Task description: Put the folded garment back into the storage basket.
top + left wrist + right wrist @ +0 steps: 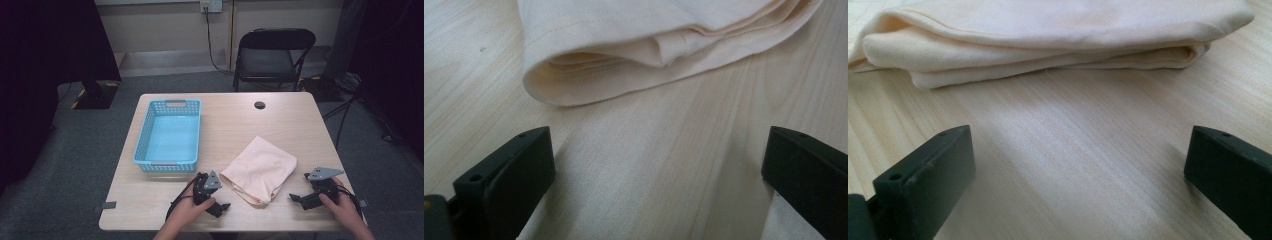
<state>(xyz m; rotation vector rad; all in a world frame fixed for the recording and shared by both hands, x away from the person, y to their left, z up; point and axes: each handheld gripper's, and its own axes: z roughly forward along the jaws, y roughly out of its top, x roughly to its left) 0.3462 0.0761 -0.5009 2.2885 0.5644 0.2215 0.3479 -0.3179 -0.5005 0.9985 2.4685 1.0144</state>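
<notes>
On the table (pixel 290 125): a light wood top carries everything listed below; your forearms enter from its near edge.
Basket (pixel 142 135): a blue perforated basket stands on the left half of the table, well apart from both grippers and just left of the cloth.
Cloth (pixel 260 170): a folded peach cloth lies flat on the near middle of the table, between your two grippers; its layered folded edges face each gripper camera.
Left gripper (pixel 220 206): you hold it low over the table just left of the cloth; jaws stand wide apart with nothing but bare wood between them.
Right gripper (pixel 298 199): you hold it near the cloth's right side, not touching; jaws stand wide apart, nothing gripped.
</notes>
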